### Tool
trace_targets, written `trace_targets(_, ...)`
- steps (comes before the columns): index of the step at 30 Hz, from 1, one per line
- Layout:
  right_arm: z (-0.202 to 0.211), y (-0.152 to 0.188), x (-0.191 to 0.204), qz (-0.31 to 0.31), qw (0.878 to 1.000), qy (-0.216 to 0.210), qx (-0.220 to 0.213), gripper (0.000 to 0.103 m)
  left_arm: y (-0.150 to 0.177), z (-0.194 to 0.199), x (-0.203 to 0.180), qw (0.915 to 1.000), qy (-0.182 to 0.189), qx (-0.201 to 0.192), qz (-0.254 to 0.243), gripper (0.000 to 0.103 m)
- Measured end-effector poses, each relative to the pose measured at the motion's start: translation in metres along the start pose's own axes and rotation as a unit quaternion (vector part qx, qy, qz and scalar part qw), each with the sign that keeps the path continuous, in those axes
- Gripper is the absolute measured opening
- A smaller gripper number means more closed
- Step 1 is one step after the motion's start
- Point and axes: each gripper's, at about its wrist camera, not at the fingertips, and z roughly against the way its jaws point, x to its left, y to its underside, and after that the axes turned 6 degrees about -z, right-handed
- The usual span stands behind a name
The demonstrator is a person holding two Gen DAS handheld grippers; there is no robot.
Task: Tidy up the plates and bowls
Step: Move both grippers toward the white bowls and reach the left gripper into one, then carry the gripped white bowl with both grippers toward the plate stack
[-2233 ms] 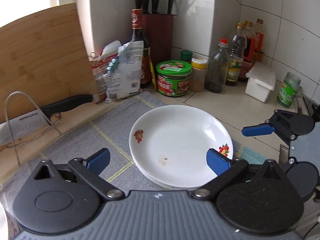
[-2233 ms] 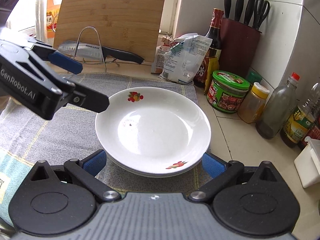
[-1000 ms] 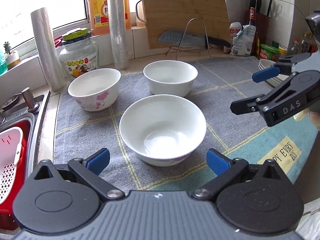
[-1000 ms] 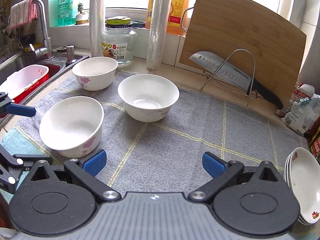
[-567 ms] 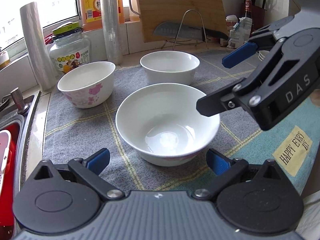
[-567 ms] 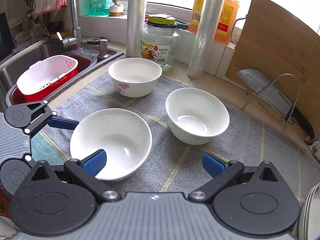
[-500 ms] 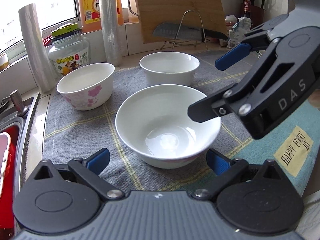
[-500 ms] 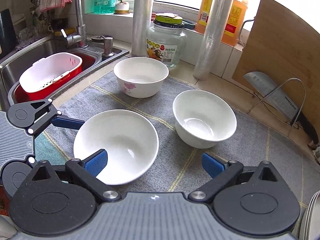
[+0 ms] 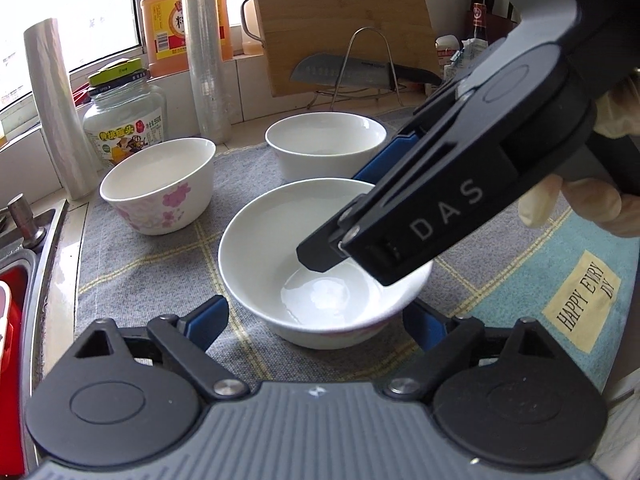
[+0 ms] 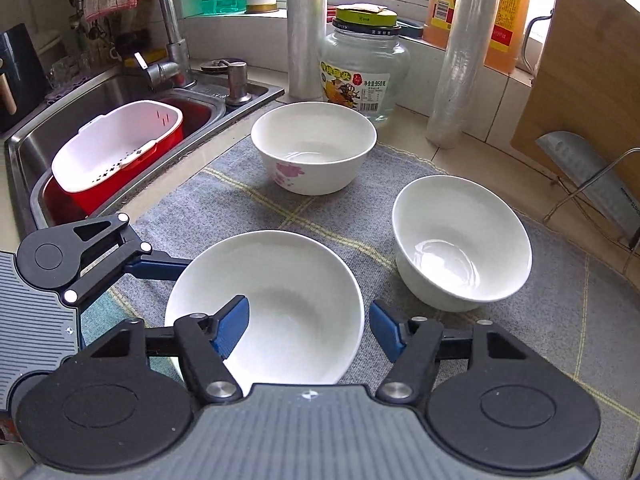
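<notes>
Three white bowls stand on a grey mat (image 10: 560, 320). The near bowl (image 9: 280, 240) (image 10: 288, 292) sits right in front of both grippers. My right gripper (image 10: 308, 328) is open, with one finger inside the bowl and one outside its right rim; it also reaches over the bowl in the left wrist view (image 9: 400, 220). My left gripper (image 9: 316, 320) is open and empty just before the bowl; it shows at the left in the right wrist view (image 10: 160, 268). A pink-flowered bowl (image 10: 314, 146) (image 9: 158, 184) and a plain bowl (image 10: 460, 240) (image 9: 326, 146) stand behind.
A sink (image 10: 100, 96) with a red and white strainer basket (image 10: 120, 148) lies left of the mat. A glass jar (image 10: 364, 68), film rolls (image 10: 460, 52), an oil bottle (image 9: 176, 16), a cutting board (image 9: 340, 20) and a knife on a rack (image 9: 360, 74) line the back.
Both grippers turned from the plate stack to the bowls. My right gripper has come down over the near bowl, its fingers closing in astride the rim. My left gripper moved closer.
</notes>
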Motion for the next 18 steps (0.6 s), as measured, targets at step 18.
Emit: trace_targets(18,-0.008,-0.007,-0.016,-0.024,0.999,-0.033,0.025,0.060,-0.001,0.000,-0.002,0.9995,0.005,-0.016,-0.026,0.090)
